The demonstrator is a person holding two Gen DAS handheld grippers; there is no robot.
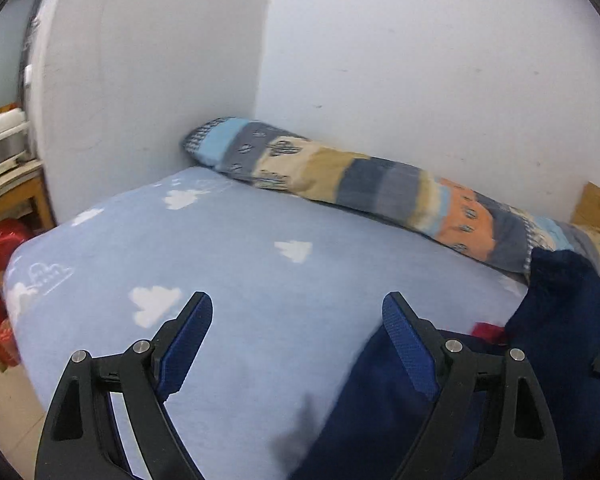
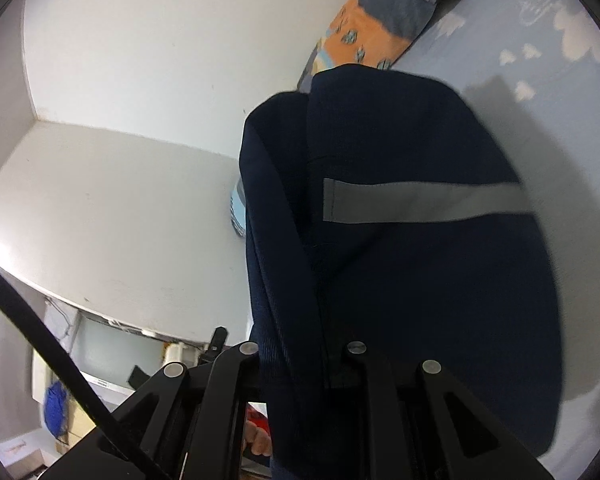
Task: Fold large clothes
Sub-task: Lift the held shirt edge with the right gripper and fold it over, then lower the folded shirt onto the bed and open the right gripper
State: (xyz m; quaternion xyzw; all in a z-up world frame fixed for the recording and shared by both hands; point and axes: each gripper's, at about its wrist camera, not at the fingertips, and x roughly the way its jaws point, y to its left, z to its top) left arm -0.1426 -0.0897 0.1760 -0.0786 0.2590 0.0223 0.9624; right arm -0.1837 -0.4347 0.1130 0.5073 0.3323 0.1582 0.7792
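A dark navy garment (image 2: 400, 280) with a grey reflective stripe (image 2: 420, 202) hangs in a bunch from my right gripper (image 2: 300, 364), which is shut on it. The cloth covers the fingertips. In the left wrist view the same navy garment (image 1: 560, 320) drapes at the right and runs down behind the right finger. My left gripper (image 1: 298, 304) hovers open above the light blue cloud-print bed sheet (image 1: 260, 280), with nothing between its blue pads (image 1: 188, 344).
A long patchwork bolster (image 1: 360, 180) lies along the white wall at the back of the bed. A wooden shelf (image 1: 16, 184) and red items (image 1: 0, 248) stand beyond the bed's left edge. A hand's fingers (image 2: 258, 440) show below the right gripper.
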